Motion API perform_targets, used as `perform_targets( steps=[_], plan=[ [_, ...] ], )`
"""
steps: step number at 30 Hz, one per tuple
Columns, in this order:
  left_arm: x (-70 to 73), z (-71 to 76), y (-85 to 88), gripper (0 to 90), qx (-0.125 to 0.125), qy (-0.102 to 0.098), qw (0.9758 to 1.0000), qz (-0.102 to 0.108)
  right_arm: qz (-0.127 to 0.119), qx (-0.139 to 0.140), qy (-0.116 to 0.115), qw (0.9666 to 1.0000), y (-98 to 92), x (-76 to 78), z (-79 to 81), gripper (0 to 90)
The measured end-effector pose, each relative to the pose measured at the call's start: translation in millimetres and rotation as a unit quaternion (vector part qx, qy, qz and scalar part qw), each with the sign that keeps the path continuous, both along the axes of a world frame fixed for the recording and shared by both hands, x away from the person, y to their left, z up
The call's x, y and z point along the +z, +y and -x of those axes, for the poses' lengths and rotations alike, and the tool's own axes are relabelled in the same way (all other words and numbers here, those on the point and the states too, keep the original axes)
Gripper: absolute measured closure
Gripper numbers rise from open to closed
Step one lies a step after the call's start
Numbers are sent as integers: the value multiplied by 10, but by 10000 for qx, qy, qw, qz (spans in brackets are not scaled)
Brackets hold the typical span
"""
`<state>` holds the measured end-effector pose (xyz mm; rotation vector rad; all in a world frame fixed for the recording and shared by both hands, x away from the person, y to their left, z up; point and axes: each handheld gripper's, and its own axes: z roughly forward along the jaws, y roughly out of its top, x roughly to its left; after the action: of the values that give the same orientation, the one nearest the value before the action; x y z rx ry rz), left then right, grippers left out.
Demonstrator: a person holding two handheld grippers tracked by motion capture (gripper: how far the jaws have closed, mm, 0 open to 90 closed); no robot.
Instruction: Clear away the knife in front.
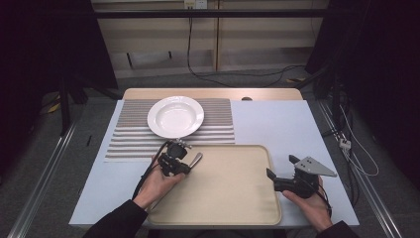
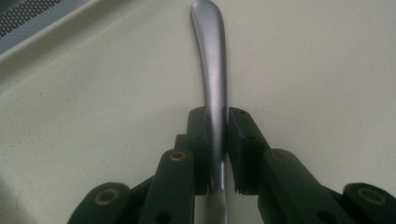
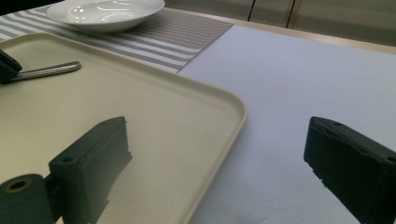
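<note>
My left gripper [image 1: 187, 166] is shut on a silver metal utensil [image 1: 196, 159] over the upper left part of the beige tray [image 1: 223, 198]. In the left gripper view the black pads [image 2: 200, 135] clamp the utensil's handle [image 2: 212, 56], whose rounded end points away just above the tray floor [image 2: 93, 121]. Its other end is hidden behind the jaws. My right gripper [image 1: 280, 167] hovers open at the tray's right edge. In its own view the right gripper [image 3: 217, 135] straddles the tray rim [image 3: 233, 107] with nothing between its jaws, and the utensil [image 3: 46, 71] lies far left.
A white deep plate [image 1: 176, 116] rests on a striped placemat [image 1: 124, 136] behind the tray. A pale blue cover [image 1: 277, 124] spreads over the table to the right. Cables trail on the floor beyond the table's far edge.
</note>
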<state>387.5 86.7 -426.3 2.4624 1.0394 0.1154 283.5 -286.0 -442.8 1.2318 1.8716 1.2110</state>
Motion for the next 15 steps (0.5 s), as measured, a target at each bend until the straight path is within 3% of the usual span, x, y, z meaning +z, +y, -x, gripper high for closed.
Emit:
perform_targets(
  steps=[10,12,14,15],
  plan=[
    [-24,99,76,789,21,-114,9999,105,-8,-5,19,10000,0,-3,4,64],
    [-22,100,97,717,-109,-71,9998,161,-9,1,16,10000,3,-3,5,64],
    [-9,103,116,648,-58,-211,9997,129,-10,10,17,10000,4,-3,4,65],
    [2,97,131,608,-58,-248,9994,215,-5,8,22,10000,3,-4,3,64]
  ],
)
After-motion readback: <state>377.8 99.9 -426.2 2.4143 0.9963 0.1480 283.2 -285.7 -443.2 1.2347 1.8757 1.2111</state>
